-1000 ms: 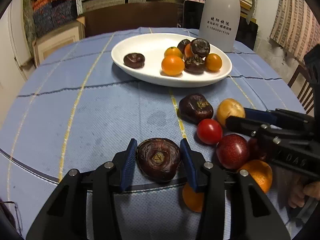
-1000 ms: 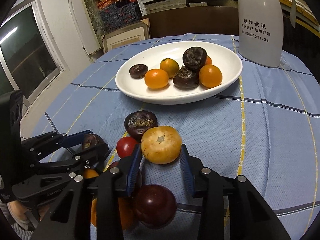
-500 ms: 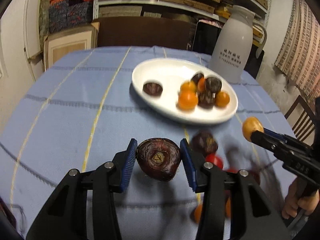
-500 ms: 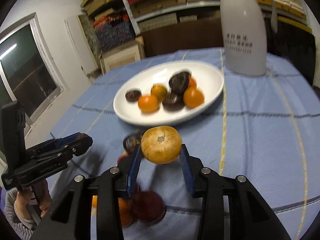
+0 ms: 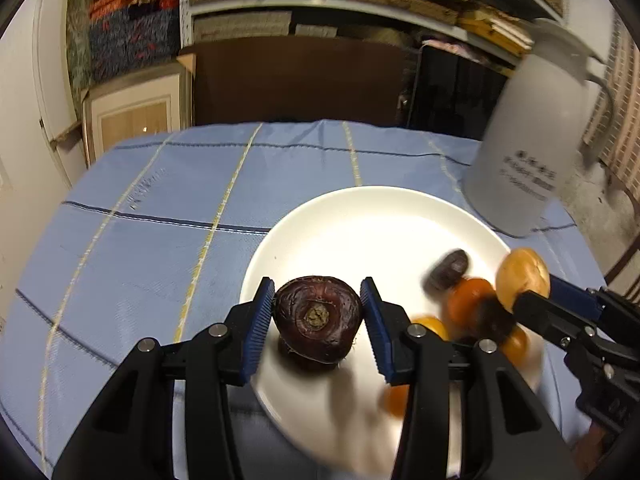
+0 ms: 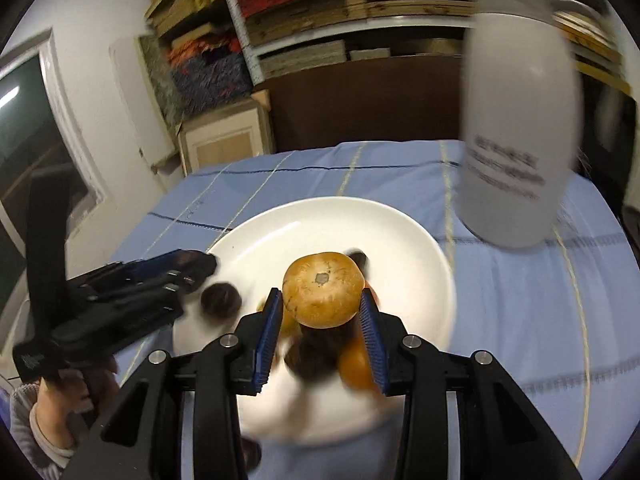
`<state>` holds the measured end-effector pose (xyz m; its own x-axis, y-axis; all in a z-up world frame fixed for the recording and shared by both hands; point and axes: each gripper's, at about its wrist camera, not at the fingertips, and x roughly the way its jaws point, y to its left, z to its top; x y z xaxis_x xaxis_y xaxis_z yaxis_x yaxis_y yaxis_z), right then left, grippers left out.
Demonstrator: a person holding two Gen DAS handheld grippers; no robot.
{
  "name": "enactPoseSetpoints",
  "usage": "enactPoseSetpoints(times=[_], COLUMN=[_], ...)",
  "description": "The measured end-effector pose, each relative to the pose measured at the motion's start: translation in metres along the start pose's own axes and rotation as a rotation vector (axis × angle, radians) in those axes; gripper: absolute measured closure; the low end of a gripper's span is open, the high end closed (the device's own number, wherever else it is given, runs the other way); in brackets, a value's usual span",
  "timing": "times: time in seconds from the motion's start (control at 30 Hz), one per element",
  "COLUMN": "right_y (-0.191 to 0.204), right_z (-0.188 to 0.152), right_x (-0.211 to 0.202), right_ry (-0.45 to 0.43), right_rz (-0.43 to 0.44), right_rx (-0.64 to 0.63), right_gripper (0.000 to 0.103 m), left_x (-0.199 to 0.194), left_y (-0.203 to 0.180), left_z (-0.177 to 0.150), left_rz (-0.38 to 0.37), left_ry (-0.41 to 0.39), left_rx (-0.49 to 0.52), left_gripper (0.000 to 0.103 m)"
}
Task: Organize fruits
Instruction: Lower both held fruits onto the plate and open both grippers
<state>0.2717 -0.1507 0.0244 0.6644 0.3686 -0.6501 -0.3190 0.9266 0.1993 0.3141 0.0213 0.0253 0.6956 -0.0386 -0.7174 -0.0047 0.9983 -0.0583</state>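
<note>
My left gripper [image 5: 318,320] is shut on a dark purple fruit [image 5: 318,318] and holds it above the left part of the white plate [image 5: 360,216]. My right gripper [image 6: 322,320] is shut on a tan-yellow fruit [image 6: 323,289] and holds it above the fruits in the plate [image 6: 304,228]. In the left wrist view the right gripper [image 5: 532,300] and its tan fruit [image 5: 522,276] are at the right, over blurred orange [image 5: 468,304] and dark [image 5: 450,268] fruits. In the right wrist view the left gripper [image 6: 200,268] is at the left.
A tall white thermos jug [image 5: 524,148] stands just behind the plate at the right; it also shows in the right wrist view [image 6: 520,128]. The table has a blue checked cloth [image 5: 160,232]. Shelves and a brown board stand behind the table.
Both grippers have lifted their fruits off the cloth and moved forward until they hang over the plate. The loose fruits on the cloth have dropped out of view.
</note>
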Motion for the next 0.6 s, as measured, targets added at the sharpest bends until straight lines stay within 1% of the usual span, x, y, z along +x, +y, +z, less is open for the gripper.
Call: enactPoseSetpoints(times=[0.03,0.07,0.1,0.13,0.2,0.3,0.37,0.4,0.47,0.57,0.6], right_y=[0.005,0.009,0.012,0.013,0.01,-0.002,-0.007,-0.01,-0.013,-0.018,-0.019], right_z=[0.006,0.01,0.014,0.014,0.012,0.003,-0.005,-0.013,-0.033,-0.065,-0.078], right_x=[0.009,0.018,0.029,0.032,0.032,0.014,0.0,-0.011,-0.031,-0.056,-0.066], right_ry=[0.009,0.028,0.051,0.048,0.04,0.012,0.006,0.0,-0.012,-0.012,-0.013], right_rz=[-0.001,0.0,0.001,-0.009,-0.019,0.013,0.024,0.022,0.02,0.039,0.047], right_rx=[-0.015,-0.031,-0.046,-0.045,-0.024,0.053,0.078,0.09,0.102,0.125,0.137], right_gripper=[0.063,0.063,0.062,0.062,0.059,0.057,0.054,0.049,0.043,0.042,0.042], left_x=[0.011,0.017,0.019,0.021,0.018,0.004,-0.014,-0.02,-0.037,-0.06,-0.067], left_y=[0.003,0.005,0.006,0.007,0.008,0.008,0.009,0.009,0.009,0.013,0.013], left_z=[0.004,0.006,0.006,0.006,0.002,-0.004,-0.014,-0.018,-0.033,-0.06,-0.069], left_rz=[0.001,0.001,0.004,0.006,-0.005,-0.008,-0.007,-0.001,0.027,0.021,0.011], left_ry=[0.021,0.026,0.025,0.021,0.017,0.0,-0.017,-0.019,-0.019,-0.02,-0.015], left_rx=[-0.008,-0.015,-0.019,-0.023,-0.021,-0.013,-0.015,-0.01,0.01,-0.007,-0.013], left_gripper=[0.059,0.055,0.05,0.041,0.04,0.04,0.032,0.032,0.032,0.03,0.027])
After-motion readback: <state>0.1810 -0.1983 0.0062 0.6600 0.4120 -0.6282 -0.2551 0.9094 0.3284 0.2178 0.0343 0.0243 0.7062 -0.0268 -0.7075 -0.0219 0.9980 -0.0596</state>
